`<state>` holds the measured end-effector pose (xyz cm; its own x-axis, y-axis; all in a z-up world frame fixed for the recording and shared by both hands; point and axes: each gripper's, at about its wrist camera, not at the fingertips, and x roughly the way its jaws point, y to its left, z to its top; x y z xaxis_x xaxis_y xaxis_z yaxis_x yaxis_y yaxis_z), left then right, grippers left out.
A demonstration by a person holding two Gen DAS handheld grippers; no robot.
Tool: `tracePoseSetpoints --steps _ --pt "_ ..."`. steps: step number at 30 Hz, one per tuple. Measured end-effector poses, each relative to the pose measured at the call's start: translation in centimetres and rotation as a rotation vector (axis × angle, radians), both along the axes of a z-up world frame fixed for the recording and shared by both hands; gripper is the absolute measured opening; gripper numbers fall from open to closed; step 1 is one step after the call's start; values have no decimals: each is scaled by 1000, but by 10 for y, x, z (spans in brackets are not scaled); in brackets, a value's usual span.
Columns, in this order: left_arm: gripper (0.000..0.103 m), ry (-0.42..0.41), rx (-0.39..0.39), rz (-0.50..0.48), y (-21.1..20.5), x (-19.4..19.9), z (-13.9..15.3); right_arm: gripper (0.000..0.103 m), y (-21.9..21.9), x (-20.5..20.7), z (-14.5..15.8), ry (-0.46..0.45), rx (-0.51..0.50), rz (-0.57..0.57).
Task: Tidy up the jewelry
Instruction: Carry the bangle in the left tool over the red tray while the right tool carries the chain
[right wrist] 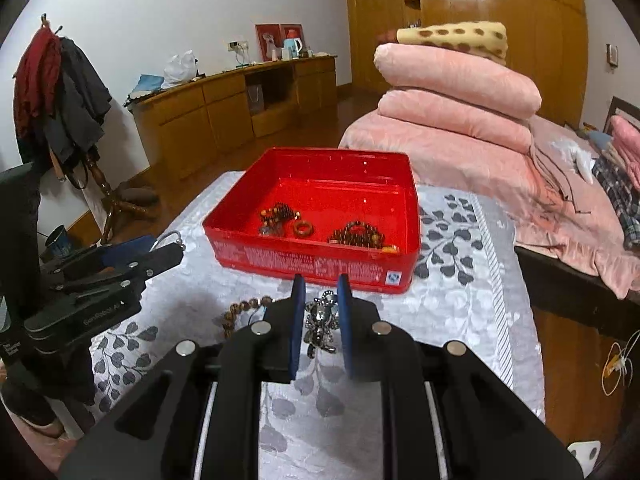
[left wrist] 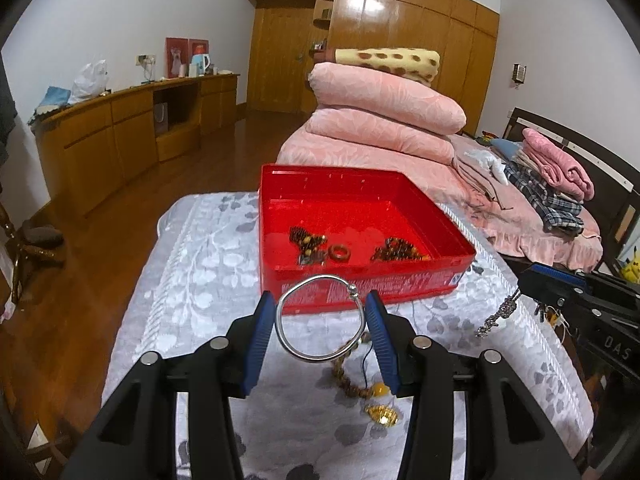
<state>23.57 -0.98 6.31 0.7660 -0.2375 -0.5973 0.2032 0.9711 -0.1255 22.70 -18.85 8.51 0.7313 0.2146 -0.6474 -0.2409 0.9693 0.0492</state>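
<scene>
Seen from the left wrist: left gripper (left wrist: 322,308) clenched on a silver bangle (left wrist: 320,318), held upright just short of the red box (left wrist: 280,184) on the leaf-patterned tablecloth (left wrist: 192,264). Already inside the box: two clusters of brown beads (left wrist: 306,242) and a small amber ring (left wrist: 340,253). Still out on the cloth: a bead strand (left wrist: 352,384) with a gold charm (left wrist: 382,414). At far right, the right gripper (left wrist: 524,282) carrying a silvery trinket (left wrist: 498,314). Seen from the right wrist: right gripper (right wrist: 320,292) closed on that metal bear-like trinket (right wrist: 320,322), poised before the box (right wrist: 312,264); bead strand (right wrist: 240,312) lying loose to the left. Roughly halfway, by appearances: three pieces stowed, two in hand, one strand left to collect.
</scene>
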Motion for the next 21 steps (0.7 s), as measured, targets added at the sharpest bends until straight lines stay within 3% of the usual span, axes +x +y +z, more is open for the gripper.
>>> tracePoseSetpoints --steps 13,21 --pt "47 -25 -1 -2 -18 61 29 15 5 49 32 -44 18 17" --pt "47 32 26 -2 -38 118 16 15 5 103 28 -9 23 -2"
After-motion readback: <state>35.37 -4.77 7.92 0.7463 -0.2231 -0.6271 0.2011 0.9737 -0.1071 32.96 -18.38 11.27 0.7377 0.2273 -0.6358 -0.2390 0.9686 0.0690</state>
